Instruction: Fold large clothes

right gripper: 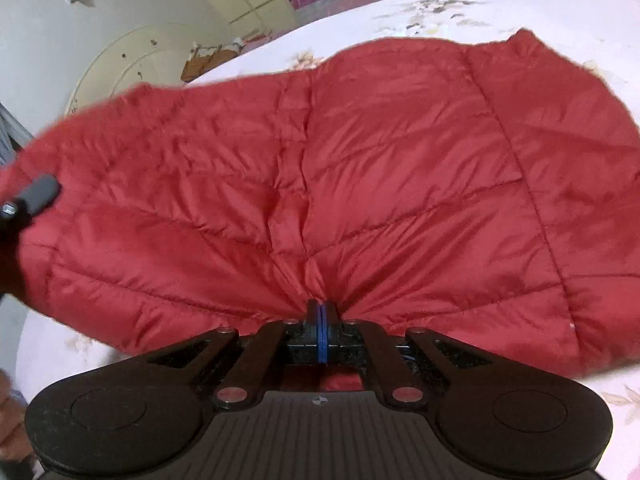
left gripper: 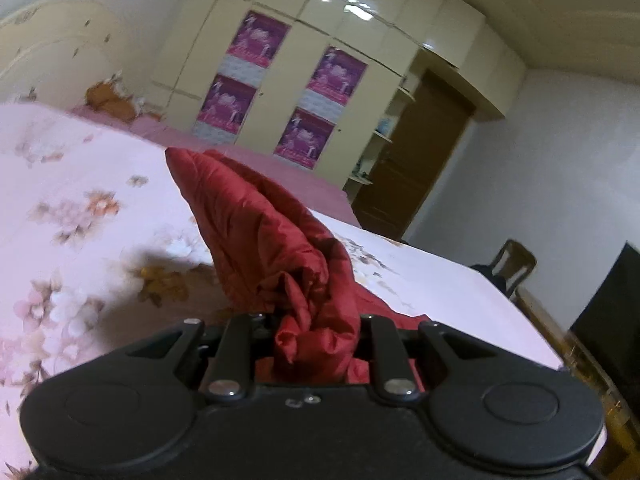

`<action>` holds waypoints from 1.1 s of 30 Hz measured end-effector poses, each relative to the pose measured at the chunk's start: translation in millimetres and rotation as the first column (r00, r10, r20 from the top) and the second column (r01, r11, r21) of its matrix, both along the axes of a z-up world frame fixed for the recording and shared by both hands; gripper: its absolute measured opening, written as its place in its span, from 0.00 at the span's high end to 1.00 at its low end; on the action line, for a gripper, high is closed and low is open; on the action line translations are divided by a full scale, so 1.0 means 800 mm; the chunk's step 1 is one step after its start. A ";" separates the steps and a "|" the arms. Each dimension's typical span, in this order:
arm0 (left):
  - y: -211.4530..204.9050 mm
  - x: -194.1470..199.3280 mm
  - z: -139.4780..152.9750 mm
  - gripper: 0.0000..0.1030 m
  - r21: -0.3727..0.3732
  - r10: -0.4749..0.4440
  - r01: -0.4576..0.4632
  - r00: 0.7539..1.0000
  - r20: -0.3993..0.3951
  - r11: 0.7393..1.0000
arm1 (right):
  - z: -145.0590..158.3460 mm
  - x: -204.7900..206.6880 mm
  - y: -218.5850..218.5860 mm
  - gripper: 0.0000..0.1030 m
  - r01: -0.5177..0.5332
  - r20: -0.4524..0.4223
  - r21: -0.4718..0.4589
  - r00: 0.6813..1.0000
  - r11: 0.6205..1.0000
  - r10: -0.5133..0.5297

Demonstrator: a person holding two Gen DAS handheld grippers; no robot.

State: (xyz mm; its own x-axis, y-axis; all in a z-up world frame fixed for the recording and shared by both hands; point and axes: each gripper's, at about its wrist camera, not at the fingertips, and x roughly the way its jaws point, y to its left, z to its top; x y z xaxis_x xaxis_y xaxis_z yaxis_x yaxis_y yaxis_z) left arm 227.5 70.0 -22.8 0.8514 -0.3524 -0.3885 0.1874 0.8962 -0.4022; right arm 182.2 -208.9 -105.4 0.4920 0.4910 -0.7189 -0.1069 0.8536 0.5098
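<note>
- The red puffer jacket (right gripper: 360, 184) is spread across the bed (right gripper: 520, 8), on the pink flowery sheet, quilted side up and mostly flat in the right wrist view.
- Right gripper (right gripper: 321, 312) is pinched fully closed on the near edge of the jacket, blue pads squeezed together with the fabric puckering out from that spot.
- Left gripper (left gripper: 316, 344) has a fat wad of the jacket bunched between its fingers, jaws nearly closed on it, and from there the fabric runs up in a ridge off the sheet.
- What could go wrong: that shiny nylon looks slippery to me, and the right side only has a thin bite of the edge. A quick tug could pull it straight out of the pads.
- The left grab looks like several layers bunched together, so folding from there could drag extra fabric along and leave a lumpy, crooked fold.
- If the two hands travel unevenly, I'd expect the padding to twist instead of creasing along a seam.
- It's puffy too, so any fold may spring back open once released.
</note>
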 end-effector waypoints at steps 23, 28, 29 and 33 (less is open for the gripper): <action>-0.287 0.059 -0.018 0.82 0.227 -0.265 0.297 0.951 -0.159 0.928 | 0.001 0.011 -0.237 1.00 0.189 0.033 0.005 0.981 0.982 -0.189; -0.326 0.079 -0.070 0.70 0.155 -0.322 0.383 0.893 -0.316 0.910 | -0.007 0.017 -0.246 1.00 0.147 0.015 0.030 0.989 0.989 -0.148; -0.328 0.080 -0.072 0.59 0.140 -0.333 0.394 0.884 -0.327 0.909 | -0.008 0.017 -0.251 1.00 0.144 0.011 0.046 0.989 0.988 -0.145; -0.300 0.062 -0.047 0.18 -0.041 -0.446 0.460 0.833 -0.327 0.887 | -0.010 0.018 -0.293 0.98 0.232 -0.028 0.130 0.973 0.964 -0.230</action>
State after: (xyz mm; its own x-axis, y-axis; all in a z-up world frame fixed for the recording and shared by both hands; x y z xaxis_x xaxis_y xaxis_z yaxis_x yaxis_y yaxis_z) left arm 277.5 -170.2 -60.4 0.4276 -0.6475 -0.6308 0.4440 0.7583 -0.4773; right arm 196.4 -442.9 -113.6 0.5944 0.4558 -0.6625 0.0929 0.7794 0.6196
